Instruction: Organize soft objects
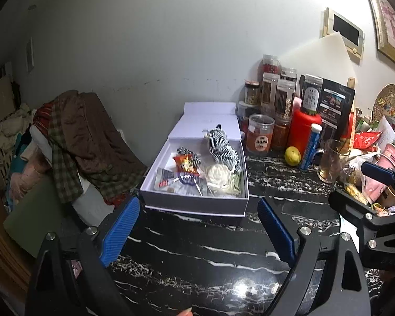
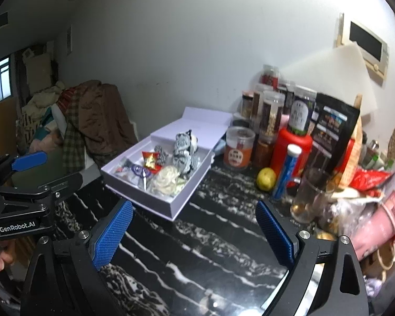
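Observation:
An open white box [image 1: 194, 205] [image 2: 155, 205] lies on the black marble table. Inside it sit a black-and-white striped fabric bundle [image 1: 221, 144] [image 2: 184, 147], a smaller checked cloth [image 1: 188, 154], a white flower-shaped soft piece [image 1: 218, 175] [image 2: 166, 180], a red snack packet [image 1: 184, 163] [image 2: 150, 162] and a purple-printed packet [image 1: 187, 180]. My left gripper [image 1: 198, 230] hovers open just short of the box's front wall, nothing between its blue pads. My right gripper [image 2: 194, 233] is open too, over bare marble to the right of the box.
Jars, a red bottle [image 1: 302, 134], a blue tube [image 1: 310, 146], a lemon [image 1: 292, 156] and a glass mug [image 1: 330, 162] crowd the table's right side. A pile of brown and checked clothes [image 1: 84, 142] rises left of the table. Pink cups [image 2: 381, 221] lie at the far right.

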Tool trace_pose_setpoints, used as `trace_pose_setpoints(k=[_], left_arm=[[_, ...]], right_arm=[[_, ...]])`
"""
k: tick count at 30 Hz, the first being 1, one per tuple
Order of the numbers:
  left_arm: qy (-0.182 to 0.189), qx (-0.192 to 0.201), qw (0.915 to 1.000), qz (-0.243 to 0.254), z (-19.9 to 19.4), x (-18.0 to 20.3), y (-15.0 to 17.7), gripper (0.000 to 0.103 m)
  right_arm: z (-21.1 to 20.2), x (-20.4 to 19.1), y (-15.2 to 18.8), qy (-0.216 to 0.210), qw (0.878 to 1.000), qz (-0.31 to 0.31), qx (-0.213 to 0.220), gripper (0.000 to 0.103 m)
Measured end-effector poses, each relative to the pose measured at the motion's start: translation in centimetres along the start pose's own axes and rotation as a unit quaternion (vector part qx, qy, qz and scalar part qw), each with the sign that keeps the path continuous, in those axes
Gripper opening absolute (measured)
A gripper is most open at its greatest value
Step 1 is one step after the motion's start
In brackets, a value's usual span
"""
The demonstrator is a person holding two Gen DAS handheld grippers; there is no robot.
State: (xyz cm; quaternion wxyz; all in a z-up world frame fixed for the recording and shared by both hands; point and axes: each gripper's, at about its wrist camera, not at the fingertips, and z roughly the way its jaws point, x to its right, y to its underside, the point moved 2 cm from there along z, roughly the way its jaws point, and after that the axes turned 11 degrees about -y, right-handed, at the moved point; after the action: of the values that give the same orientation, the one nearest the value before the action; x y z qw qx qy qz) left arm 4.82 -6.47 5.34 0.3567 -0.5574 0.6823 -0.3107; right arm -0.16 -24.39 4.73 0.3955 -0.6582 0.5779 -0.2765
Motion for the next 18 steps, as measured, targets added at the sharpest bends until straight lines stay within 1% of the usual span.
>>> trace_pose_setpoints(k=[5, 14, 18], left_arm=[[0.002, -0.013, 0.9999, 0.002, 0.5, 0.2, 0.7, 0.092], [0.004, -0.024, 0.9997, -0.001, 1.0, 0.2, 0.9, 0.092], [0.014, -0.032, 0.9994, -0.005, 1.2, 0.2, 0.9, 0.092]], right_arm=[[0.3, 0.0, 0.8, -0.003, 1.000, 0.007, -0.011, 0.096], [0.5, -0.2, 1.0, -0.009, 1.000, 0.007, -0.015, 0.096], [0.7, -0.2, 1.0, -0.010, 1.000, 0.007, -0.017, 0.096]])
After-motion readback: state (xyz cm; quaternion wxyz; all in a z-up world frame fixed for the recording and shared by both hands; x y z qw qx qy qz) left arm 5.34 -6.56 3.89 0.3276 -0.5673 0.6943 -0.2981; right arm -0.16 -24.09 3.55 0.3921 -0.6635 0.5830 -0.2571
